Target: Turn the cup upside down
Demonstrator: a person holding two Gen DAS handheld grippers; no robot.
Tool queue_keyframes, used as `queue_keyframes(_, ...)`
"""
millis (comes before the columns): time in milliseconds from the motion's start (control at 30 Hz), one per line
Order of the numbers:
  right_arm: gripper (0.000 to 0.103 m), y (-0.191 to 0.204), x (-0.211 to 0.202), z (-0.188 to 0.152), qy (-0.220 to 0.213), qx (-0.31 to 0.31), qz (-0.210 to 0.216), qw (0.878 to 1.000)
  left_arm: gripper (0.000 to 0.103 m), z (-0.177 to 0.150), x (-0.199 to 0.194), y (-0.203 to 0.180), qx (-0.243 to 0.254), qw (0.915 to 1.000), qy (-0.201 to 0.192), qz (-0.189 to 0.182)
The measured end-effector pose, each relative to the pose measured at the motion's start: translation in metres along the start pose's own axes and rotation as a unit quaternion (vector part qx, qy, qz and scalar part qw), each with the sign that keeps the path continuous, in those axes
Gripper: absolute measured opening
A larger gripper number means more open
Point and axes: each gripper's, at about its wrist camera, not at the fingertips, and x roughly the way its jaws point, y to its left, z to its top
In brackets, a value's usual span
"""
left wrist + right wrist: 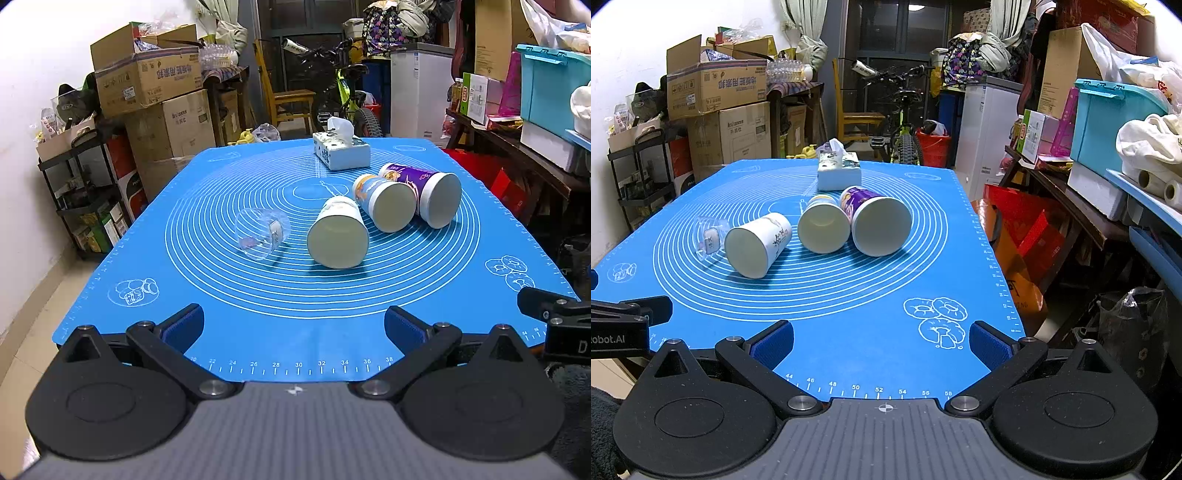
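On the blue mat (155,229) four cups lie on their sides in a rough row, mouths toward the near edge. Farthest left is the clear cup (263,233), thin plastic and hard to see against the mat. Next is the white cup (339,232), then the middle cup (386,202), then the purple cup (424,192); the last two touch along their sides, while the white one sits just beside the middle one. A tissue box (341,150) stands behind them.

The left gripper (293,325) is spread wide and holds nothing, hovering at the near edge, well apart from any cup. The right gripper (882,341) is likewise released and empty, low over the right near corner.

No cup has been turned yet. The likely trouble is rolling: a cup on its side may spin away if one finger meets it first. Pinching the purple or middle cup could nudge its neighbour. The clear cup may crumple under a hard squeeze, and paper walls may buckle near the rim. A cup set down tilted could topple again.
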Motion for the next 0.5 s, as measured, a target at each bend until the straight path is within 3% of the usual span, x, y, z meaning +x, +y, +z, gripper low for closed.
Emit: queue_keyframes(500, 0.101, -0.007, 0.022, 0.017, -0.013, -0.002, 0.005, 1.0, 0.102, 0.015, 0.021, -0.009, 0.014, 0.9998, -0.016, -0.004)
